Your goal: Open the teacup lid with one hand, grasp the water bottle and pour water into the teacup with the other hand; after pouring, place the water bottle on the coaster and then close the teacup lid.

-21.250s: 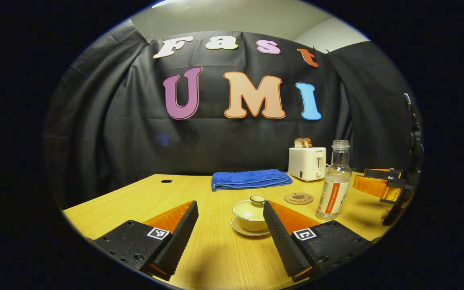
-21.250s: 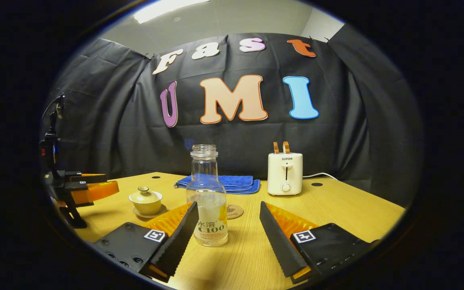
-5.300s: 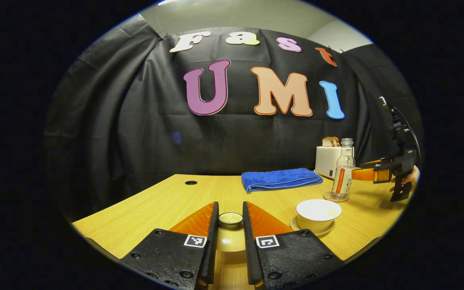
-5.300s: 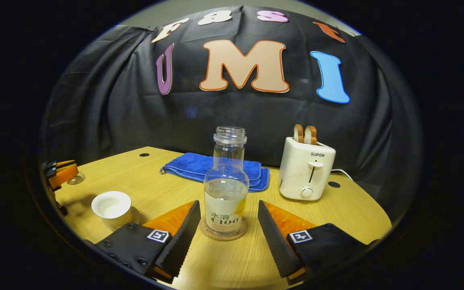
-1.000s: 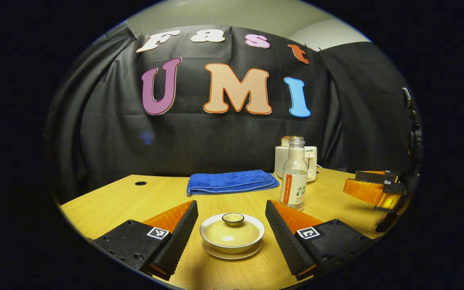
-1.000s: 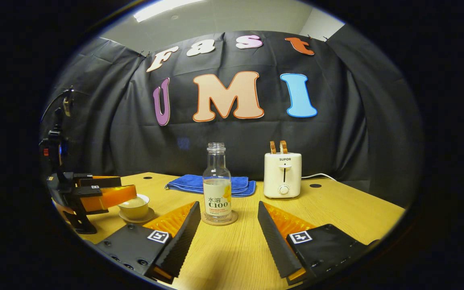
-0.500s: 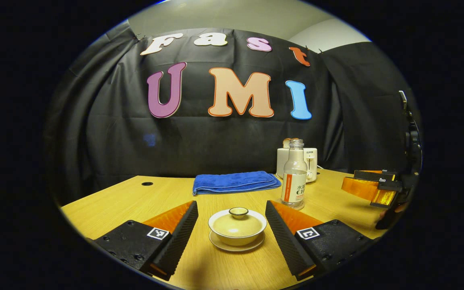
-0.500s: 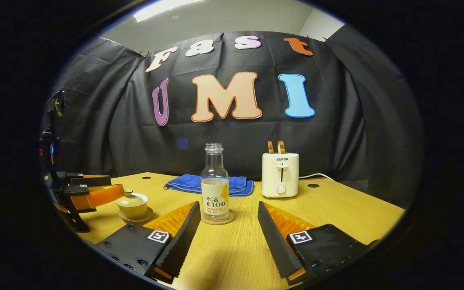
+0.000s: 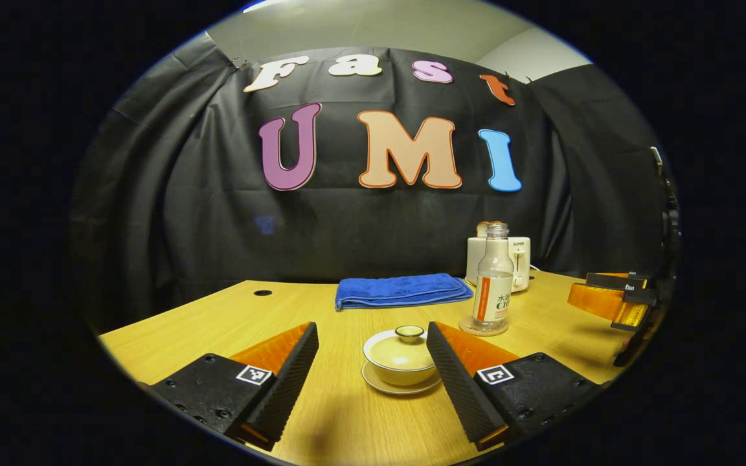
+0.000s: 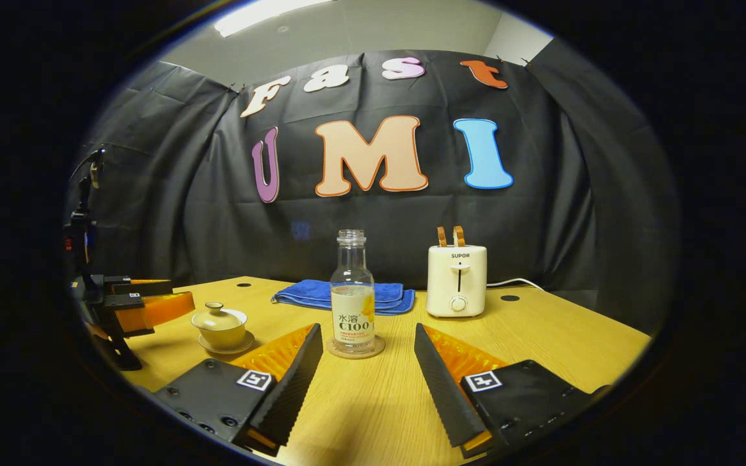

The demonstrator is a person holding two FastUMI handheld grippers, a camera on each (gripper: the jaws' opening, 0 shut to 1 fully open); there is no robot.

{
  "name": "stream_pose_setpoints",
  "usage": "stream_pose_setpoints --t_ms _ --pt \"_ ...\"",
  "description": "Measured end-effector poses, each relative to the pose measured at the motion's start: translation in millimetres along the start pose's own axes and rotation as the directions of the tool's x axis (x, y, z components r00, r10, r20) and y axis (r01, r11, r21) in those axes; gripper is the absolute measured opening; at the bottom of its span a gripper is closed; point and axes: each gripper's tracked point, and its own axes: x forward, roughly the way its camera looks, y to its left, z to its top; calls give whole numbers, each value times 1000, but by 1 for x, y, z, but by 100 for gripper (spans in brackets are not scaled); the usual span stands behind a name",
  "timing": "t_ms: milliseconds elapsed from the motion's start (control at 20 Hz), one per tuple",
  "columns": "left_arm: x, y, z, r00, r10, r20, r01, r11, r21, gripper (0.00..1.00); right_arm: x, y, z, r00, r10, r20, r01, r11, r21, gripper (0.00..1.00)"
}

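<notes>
Standing upright on the coaster (image 10: 355, 349), the water bottle (image 10: 352, 299) occupies the middle of the tabletop (image 10: 541, 343) in the right gripper view, its neck uncapped and liquid filling roughly the lower half. The teacup (image 9: 400, 357) sits on its saucer (image 9: 401, 386) with the lid (image 9: 403, 347) seated on top, knob upward. By this layout, every step of the task appears complete.

The left hand-held gripper (image 9: 373, 369) has its jaws spread wide and holds nothing; the teacup lies between and just beyond the fingertips, clear of both. The right hand-held gripper (image 10: 365, 372) is likewise spread wide and empty, with the bottle centred beyond its fingertips and apart from them.

Remaining hazards, as a judgement:
- The bottle is tall, narrow and uncapped. A forward or sideways drift of the right hand-held gripper could strike it and tip it off the coaster, spilling onto the tabletop.
- The lid rests loosely on the teacup. A nudge from the left inner finger (image 9: 454, 378), which sits nearest the saucer, could shift the lid or slide the teacup.
- The blue towel (image 10: 340, 294) and the toaster (image 10: 456, 281) stand behind the bottle, well clear of both hand-held grippers.
</notes>
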Motion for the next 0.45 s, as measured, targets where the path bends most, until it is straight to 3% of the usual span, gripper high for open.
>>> stream_pose_setpoints --t_ms 200,450 --pt "0 1 0 1000 6 -1 -6 1000 0 98 0 0 0 1000 0 0 0 1000 0 94" --pt "-2 15 -1 997 75 -2 -75 997 2 98 0 -2 1 1000 -8 0 8 1000 0 91"
